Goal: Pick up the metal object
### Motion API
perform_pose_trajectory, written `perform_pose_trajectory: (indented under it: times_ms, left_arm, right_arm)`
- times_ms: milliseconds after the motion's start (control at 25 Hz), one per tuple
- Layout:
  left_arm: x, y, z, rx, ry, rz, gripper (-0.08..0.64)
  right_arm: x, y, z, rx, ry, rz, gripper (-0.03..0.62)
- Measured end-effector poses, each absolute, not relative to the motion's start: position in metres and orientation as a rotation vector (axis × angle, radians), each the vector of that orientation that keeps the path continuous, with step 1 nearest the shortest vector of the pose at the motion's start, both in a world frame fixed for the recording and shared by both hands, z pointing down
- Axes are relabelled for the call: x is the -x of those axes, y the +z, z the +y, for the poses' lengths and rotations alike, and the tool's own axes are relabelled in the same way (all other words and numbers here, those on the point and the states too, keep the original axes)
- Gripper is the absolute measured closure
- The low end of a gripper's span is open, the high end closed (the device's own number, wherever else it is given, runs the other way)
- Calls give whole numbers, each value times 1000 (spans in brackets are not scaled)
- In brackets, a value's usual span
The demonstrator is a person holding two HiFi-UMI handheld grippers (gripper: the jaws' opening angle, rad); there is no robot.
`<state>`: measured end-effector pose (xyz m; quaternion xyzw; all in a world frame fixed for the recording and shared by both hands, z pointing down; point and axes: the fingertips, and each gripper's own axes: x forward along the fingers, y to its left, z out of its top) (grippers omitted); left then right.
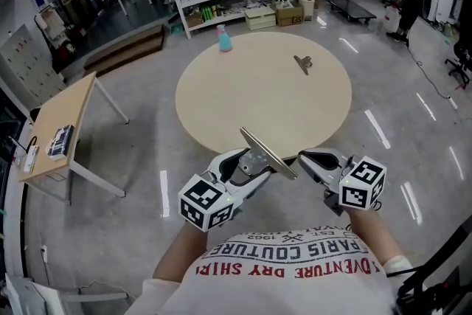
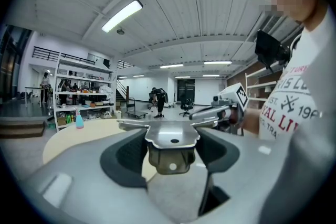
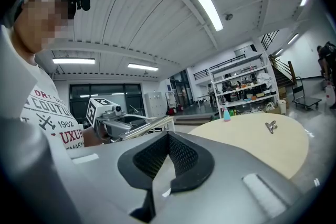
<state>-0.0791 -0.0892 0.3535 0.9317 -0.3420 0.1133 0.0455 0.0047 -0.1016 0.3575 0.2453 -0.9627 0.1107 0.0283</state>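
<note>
Metal fills my left gripper (image 1: 254, 162): its jaws stand wide and press on a flat metal piece (image 1: 267, 153) from both sides, holding it in the air just off the near edge of the round pale-wood table (image 1: 221, 107). In the left gripper view the metal piece (image 2: 169, 157) sits level between the pads of the left gripper (image 2: 173, 139), with a bent tab hanging down that has a small hole in it.

My right gripper (image 1: 304, 158) is just beside it, close to the strip's end. In its own view the right gripper (image 3: 168, 136) has its jaws brought together with nothing between them.

Far across the table lie a small metal clip (image 1: 303, 63) and, near the back edge, a blue bottle (image 1: 224, 40), well apart from each other.

On my white shirt (image 1: 295, 262) I can read "PARIS COUTURE", "1962" and "DRY SHIRT".
</note>
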Motion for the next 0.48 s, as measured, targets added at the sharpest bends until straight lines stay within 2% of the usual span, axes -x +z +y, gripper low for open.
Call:
perform_pose_trajectory:
  times_ms: [480]
  left_arm:
    - [77, 357, -94, -2854, 344, -1005, 276]
  right_arm:
    - [-1, 362, -105, -765, 348, -2958, 592]
